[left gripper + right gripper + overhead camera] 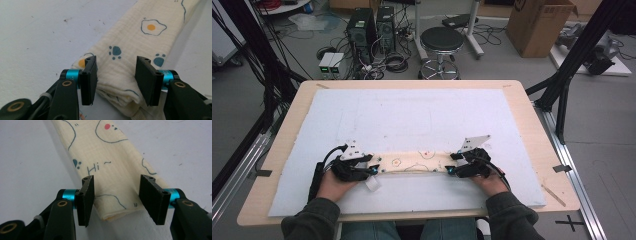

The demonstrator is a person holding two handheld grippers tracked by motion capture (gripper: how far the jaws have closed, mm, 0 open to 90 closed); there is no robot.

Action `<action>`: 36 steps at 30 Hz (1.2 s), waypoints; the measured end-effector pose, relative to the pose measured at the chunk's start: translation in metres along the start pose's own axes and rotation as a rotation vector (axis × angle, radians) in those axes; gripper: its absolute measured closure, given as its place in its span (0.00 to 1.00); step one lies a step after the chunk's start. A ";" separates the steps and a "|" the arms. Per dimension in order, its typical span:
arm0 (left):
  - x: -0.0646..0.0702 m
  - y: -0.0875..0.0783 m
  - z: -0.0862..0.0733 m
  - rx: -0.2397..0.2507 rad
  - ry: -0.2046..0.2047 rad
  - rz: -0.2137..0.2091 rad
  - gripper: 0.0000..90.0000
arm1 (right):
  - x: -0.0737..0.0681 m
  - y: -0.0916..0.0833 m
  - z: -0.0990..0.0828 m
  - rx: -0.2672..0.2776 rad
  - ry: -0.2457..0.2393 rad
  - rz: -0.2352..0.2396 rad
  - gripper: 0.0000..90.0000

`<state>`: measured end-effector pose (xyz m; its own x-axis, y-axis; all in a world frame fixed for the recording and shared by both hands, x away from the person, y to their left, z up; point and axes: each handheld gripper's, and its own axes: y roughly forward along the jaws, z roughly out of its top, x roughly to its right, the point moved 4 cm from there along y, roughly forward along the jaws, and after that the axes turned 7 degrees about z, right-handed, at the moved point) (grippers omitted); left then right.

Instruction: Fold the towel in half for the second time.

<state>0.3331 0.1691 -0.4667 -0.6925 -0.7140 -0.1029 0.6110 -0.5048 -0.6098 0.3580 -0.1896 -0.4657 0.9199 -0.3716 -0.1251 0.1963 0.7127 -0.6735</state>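
Note:
A cream cloth [417, 161] printed with fried eggs, paw prints and "Hi~" lies folded into a long narrow strip on the white sheet, near the table's front. My left gripper [371, 170] is at the strip's left end and my right gripper [451, 170] at its right end. In the left gripper view the jaws stand apart astride the cloth's [130, 42] thick folded end, so the left gripper [117, 80] is open. In the right gripper view the cloth's [110, 152] other end lies between the spread jaws of the right gripper [117, 200], with the pads off the fabric.
A white foam sheet [412, 115] covers most of the wooden table [292, 115]. Beyond the far edge stand a black stool [441, 42], computer towers [361, 27] with loose cables, and a cardboard box [539, 25]. Black frame posts [579, 50] flank the table.

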 end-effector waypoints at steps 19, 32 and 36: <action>-0.004 -0.021 0.009 0.100 -0.047 -0.014 0.46 | -0.004 -0.014 0.012 0.107 0.021 -0.003 0.42; -0.045 -0.008 0.009 0.052 -0.222 0.069 0.55 | 0.043 -0.018 0.014 0.098 0.203 -0.058 0.53; -0.042 0.003 0.010 0.038 -0.256 0.000 0.56 | 0.049 -0.011 0.011 0.082 0.244 -0.035 0.56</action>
<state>0.3680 0.1927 -0.4557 -0.5758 -0.8112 0.1021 0.6287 -0.5191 -0.5791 0.4050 -0.2092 -0.4561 0.8052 -0.5221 -0.2814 0.2622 0.7390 -0.6206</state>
